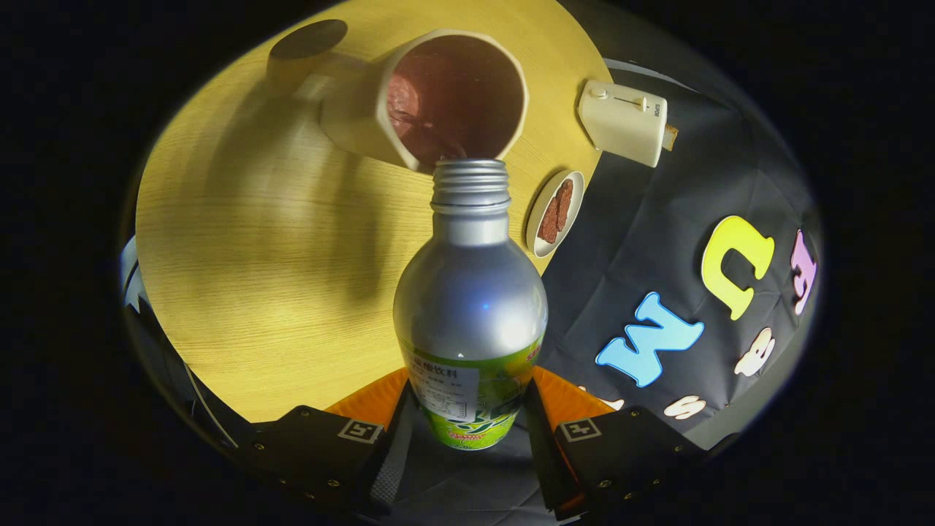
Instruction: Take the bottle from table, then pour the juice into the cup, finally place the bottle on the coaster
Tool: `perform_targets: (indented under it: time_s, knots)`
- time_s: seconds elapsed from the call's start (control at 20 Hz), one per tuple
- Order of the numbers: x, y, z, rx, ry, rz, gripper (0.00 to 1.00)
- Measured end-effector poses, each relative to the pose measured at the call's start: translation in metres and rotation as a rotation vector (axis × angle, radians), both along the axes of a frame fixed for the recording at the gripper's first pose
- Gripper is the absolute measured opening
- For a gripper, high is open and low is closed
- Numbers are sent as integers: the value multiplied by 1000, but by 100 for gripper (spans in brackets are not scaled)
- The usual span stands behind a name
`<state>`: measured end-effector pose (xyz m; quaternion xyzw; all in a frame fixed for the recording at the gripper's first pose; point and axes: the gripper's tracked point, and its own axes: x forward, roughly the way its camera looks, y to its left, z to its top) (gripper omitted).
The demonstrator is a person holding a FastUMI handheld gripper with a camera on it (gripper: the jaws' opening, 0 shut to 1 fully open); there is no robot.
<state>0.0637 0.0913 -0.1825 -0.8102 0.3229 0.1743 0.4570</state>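
Your gripper point(467, 431) has both fingers clamped on the bottle point(471, 307). Its long axis runs ahead, its open neck pointing into the cup point(438, 98).

Dim overall, lit by one warm pool on the desk point(241, 277); the wood glows yellow in the middle and fades to brown toward the far rim; the cup point(431, 102) throws a soft, broad shadow across the grain, and a fainter one trails from the bottle point(471, 292); a small bluish highlight sits on the bottle's silver shoulder, with a smooth sheen down the neck; the tool point(467, 438), closed on the bottle, lies in deep shade, detail barely readable; strong fisheye bending curves the desk edge; the bottle's label and thread are sharp, the periphery softer and darker.
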Motion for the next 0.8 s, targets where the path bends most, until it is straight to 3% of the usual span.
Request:
perform_targets:
  time_s: [0.8]
  knots:
    - [7,4,8,-78,27,4,73]
